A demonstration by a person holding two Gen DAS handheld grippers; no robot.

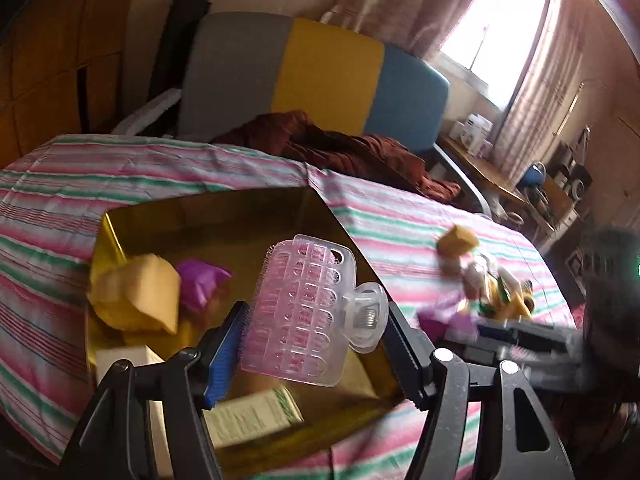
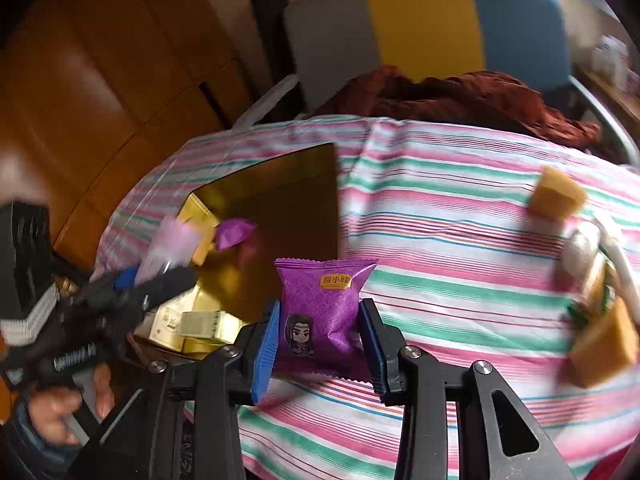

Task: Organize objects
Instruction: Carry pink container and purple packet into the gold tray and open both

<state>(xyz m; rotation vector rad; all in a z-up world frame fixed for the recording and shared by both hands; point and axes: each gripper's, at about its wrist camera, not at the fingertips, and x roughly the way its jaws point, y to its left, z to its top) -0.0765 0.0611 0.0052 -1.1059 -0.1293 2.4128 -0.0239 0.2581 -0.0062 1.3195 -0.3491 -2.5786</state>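
- Carrying a clear hair clip (image 1: 308,312), the left gripper (image 1: 316,344) is hovering over the open gold box (image 1: 224,212) in the left wrist view; its jaws are standing fairly wide, pressing on the clip's ribbed body from both sides.
- Lying inside the box are a tan block (image 1: 136,292), a purple wrapper (image 1: 200,284) and a pale green carton (image 1: 252,416), so free floor space is looking limited.
- Waiting on the striped cloth (image 1: 400,216) of the bench, to the right of the box, is a blurred cluster of loose items (image 1: 488,280); its members cannot be told apart here.
- Risk, judged: the clip is sitting tilted between the jaws, so it may be twisting out or snagging on the box wall when released.
- Gripping a purple snack packet (image 2: 324,312) in the right wrist view, the right gripper (image 2: 324,344) is holding its jaws nearly closed on the packet's two sides, above the striped cloth and just right of the box.
- Showing at the left edge is the left gripper with the person's hand (image 2: 60,404), blurred over the box.
- Resting at the far right are more tan blocks (image 2: 556,196) and mixed items, well apart from the box.
- Risk, judged: both grippers appear to be heading for one box, so they may be colliding; the soft packet may also be slipping or crushing.
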